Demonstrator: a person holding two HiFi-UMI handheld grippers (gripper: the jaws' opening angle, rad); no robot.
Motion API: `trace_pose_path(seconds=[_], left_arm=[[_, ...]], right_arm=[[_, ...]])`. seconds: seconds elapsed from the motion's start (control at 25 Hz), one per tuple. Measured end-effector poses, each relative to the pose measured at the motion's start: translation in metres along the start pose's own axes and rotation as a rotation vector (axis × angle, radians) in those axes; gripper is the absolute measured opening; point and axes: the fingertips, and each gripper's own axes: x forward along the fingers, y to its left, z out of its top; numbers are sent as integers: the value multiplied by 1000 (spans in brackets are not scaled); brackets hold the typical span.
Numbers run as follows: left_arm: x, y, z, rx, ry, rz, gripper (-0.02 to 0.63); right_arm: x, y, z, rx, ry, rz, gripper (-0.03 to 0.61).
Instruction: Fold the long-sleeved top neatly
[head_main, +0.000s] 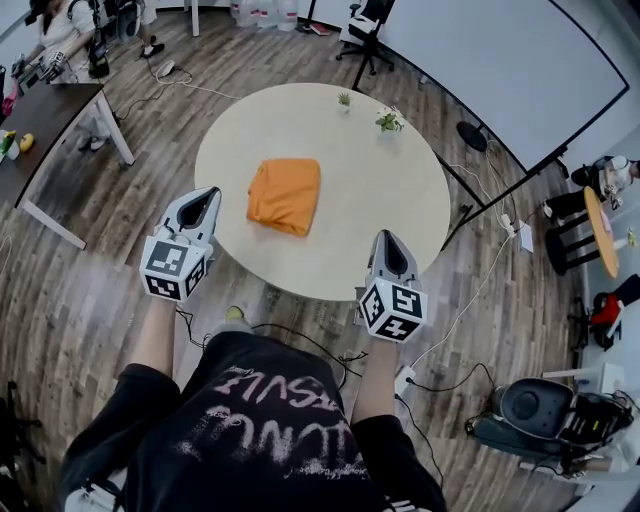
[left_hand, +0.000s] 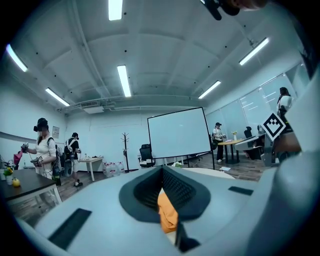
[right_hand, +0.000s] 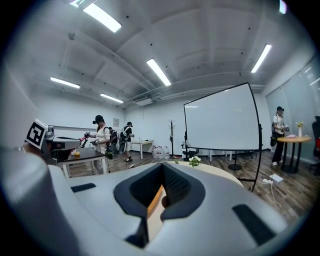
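The orange long-sleeved top (head_main: 285, 195) lies folded into a compact rectangle on the round beige table (head_main: 400, 190), left of its middle. My left gripper (head_main: 208, 192) hovers at the table's near-left edge, just left of the top, shut and empty. Over the near-right edge my right gripper (head_main: 384, 237) is also shut, holding nothing, well clear of the top. In the left gripper view, the top (left_hand: 168, 212) shows as an orange strip beyond the closed left gripper (left_hand: 162, 171). A thin orange sliver of the top (right_hand: 155, 199) appears past the right gripper (right_hand: 162, 167) in its view.
Two small potted plants (head_main: 345, 99) (head_main: 389, 121) stand at the table's far edge. A dark desk (head_main: 45, 110) is at the far left and a projection screen (head_main: 500, 60) at the far right. Cables (head_main: 300, 335) trail on the wood floor near my feet. People stand in the background.
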Motion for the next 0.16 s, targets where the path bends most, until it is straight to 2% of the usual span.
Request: trace_pose_path(seconds=[0.16], left_arm=[[1, 4, 1, 3, -14, 9, 11]], right_arm=[[4, 3, 0, 0, -5, 2, 5]])
